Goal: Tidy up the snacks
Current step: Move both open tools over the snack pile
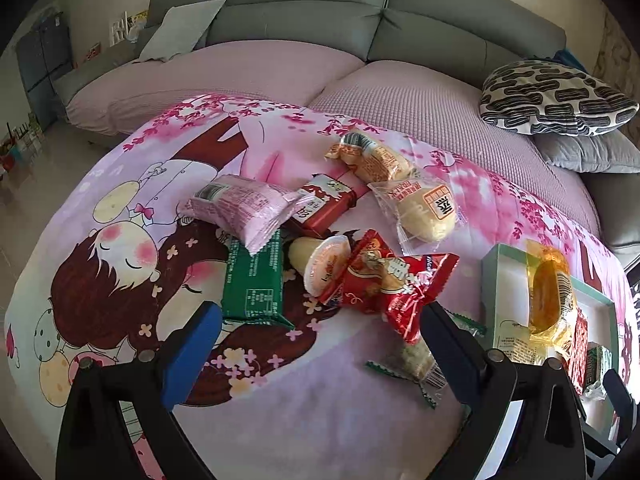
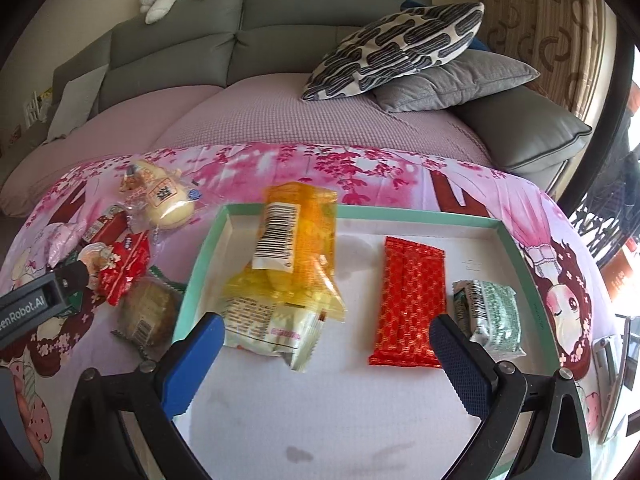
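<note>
The box [image 2: 400, 216] holds yellow [image 2: 296, 248], red [image 2: 412, 300] and green packets [image 2: 490, 312], perhaps another beneath; both tongs gape wide, empty.

in the tray [image 2: 400, 216], a barcoded packet [image 2: 296, 248] leans on another packet [image 2: 272, 328] near the left wall; a flat wrapper [image 2: 410, 300] lies mid-tray, a small pack [image 2: 490, 312] by the right wall. left of the tray, loose snacks [image 1: 320, 248] crowd the blanket [image 1: 300, 400].

The left gripper [image 1: 320, 332] is wide open above the pink blanket [image 1: 320, 420] — a green packet [image 1: 254, 282] and a red packet [image 1: 416, 292] lie just ahead.
</note>
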A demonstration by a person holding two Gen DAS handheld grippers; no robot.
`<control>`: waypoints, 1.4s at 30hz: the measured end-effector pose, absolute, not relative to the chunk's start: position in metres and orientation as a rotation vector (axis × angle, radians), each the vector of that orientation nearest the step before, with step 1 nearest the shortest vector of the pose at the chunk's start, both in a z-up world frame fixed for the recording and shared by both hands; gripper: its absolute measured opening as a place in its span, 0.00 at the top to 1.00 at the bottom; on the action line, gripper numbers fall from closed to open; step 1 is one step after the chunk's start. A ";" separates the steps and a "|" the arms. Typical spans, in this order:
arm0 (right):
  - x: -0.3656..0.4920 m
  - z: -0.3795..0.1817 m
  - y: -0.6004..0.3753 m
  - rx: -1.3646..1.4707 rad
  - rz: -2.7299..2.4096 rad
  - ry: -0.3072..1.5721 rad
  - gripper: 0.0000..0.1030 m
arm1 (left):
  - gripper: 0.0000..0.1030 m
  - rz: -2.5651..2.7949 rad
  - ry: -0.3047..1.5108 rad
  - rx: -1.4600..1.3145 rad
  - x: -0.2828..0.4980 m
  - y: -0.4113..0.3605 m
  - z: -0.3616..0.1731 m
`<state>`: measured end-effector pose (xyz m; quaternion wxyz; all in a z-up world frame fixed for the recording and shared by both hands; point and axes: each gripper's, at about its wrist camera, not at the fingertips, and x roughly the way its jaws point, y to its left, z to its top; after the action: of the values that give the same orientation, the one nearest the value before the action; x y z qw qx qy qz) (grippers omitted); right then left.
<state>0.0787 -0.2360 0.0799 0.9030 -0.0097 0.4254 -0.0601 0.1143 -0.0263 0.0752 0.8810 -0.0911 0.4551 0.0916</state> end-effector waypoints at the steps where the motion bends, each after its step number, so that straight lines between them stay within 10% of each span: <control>1: 0.078 0.080 -0.230 -0.022 -0.110 0.875 0.00 | 0.04 0.191 0.946 -0.205 0.114 -0.020 0.075; 42: 0.113 0.052 -0.110 -0.178 0.252 0.910 0.05 | 0.04 0.203 0.984 -0.190 0.132 0.064 0.051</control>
<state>0.1126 -0.1100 0.0518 0.8867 -0.0857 0.4379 0.1214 0.1322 0.0638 0.0513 0.8722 -0.0910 0.4708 0.0971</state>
